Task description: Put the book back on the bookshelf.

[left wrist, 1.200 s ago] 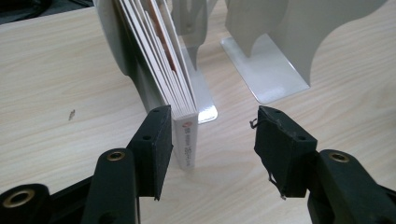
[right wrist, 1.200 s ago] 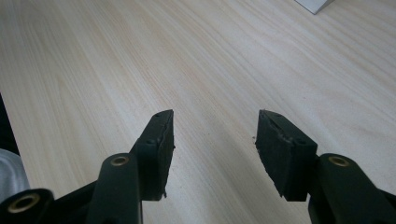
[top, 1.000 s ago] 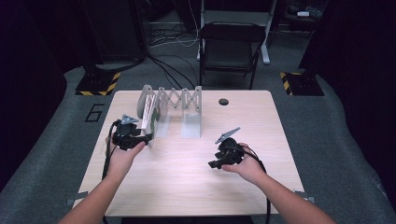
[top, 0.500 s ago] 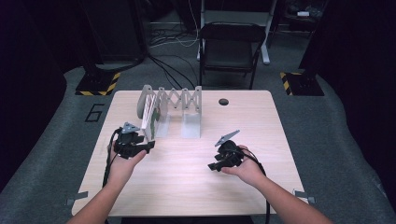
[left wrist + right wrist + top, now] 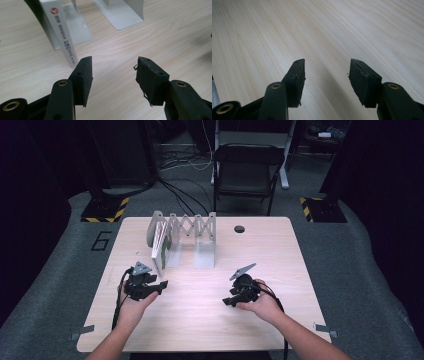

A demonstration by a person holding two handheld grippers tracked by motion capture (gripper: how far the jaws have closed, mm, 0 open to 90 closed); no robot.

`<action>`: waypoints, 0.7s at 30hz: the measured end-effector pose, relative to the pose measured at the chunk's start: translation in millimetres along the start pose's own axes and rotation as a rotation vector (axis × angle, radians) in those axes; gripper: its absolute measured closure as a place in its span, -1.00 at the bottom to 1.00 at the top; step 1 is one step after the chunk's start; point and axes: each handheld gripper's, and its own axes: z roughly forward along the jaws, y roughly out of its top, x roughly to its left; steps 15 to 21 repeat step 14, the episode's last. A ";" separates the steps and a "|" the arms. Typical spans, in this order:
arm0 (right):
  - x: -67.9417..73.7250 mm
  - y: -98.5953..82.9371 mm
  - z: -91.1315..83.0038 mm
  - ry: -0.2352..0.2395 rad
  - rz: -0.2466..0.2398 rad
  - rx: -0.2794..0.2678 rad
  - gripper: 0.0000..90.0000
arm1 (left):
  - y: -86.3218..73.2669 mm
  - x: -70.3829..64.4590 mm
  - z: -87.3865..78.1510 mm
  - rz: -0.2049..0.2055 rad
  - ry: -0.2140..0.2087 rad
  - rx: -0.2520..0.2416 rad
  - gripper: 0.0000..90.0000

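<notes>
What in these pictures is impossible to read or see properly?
- The print on the white book's spine: too small and blurred in the left gripper view.
- How many books stand in the rack: too small in the high view.
- The dark round thing on the table: too small to tell.

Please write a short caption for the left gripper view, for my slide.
Left tool, jaws open and empty, above the wooden table, facing a white book standing in the bookend rack.
</notes>
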 end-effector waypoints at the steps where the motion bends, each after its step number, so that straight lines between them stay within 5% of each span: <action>1: 0.5 -0.3 0.5 0.005 0.005 -0.001 0.04 | -2.4 -1.1 0.6 0.006 -0.009 0.002 0.04; 10: 2.7 -4.6 2.2 -0.027 0.028 -0.031 0.04 | -19.9 -5.2 10.6 0.040 -0.027 0.025 0.03; 21: 4.3 -7.5 2.6 -0.055 0.012 -0.055 0.04 | -22.3 -3.9 12.2 0.022 -0.018 0.025 0.03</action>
